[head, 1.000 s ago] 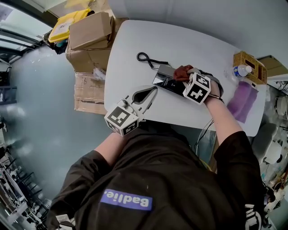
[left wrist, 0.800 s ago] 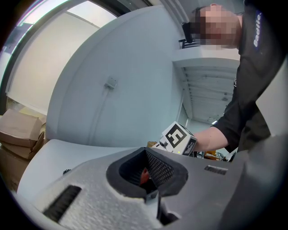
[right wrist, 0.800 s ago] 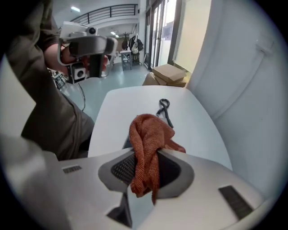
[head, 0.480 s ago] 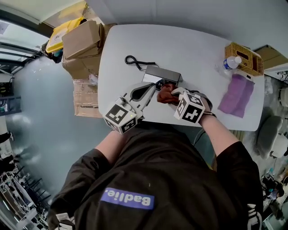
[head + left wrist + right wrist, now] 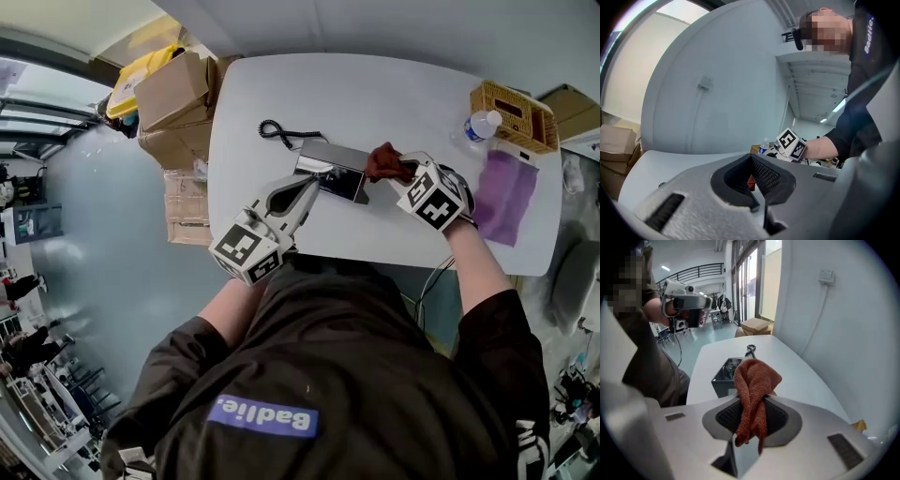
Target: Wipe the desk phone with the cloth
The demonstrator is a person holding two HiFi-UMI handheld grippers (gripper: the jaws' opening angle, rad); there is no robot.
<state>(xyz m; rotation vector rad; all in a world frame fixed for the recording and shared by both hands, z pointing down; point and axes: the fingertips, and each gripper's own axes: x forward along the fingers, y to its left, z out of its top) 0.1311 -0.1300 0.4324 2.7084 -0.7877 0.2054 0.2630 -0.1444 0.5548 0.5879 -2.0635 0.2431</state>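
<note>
The dark desk phone (image 5: 330, 171) lies mid-table, its coiled cord (image 5: 277, 131) trailing to the far left. My right gripper (image 5: 401, 172) is shut on a rust-red cloth (image 5: 385, 161), which presses against the phone's right end. In the right gripper view the cloth (image 5: 754, 380) bunches up out of the jaws, with the phone (image 5: 724, 376) just beyond it. My left gripper (image 5: 305, 190) is shut with nothing in it, its tips resting at the phone's near-left edge. From the left gripper view (image 5: 754, 185) the phone is hidden.
The white table (image 5: 281, 84) ends close to my body. A wicker basket (image 5: 511, 111), a water bottle (image 5: 478, 125) and a purple cloth (image 5: 507, 197) sit at its right end. Cardboard boxes (image 5: 178, 80) stand stacked on the floor off its left edge.
My right gripper has carried the cloth from the phone's near side round to its right end. The left gripper has stayed at the phone's near-left edge.
</note>
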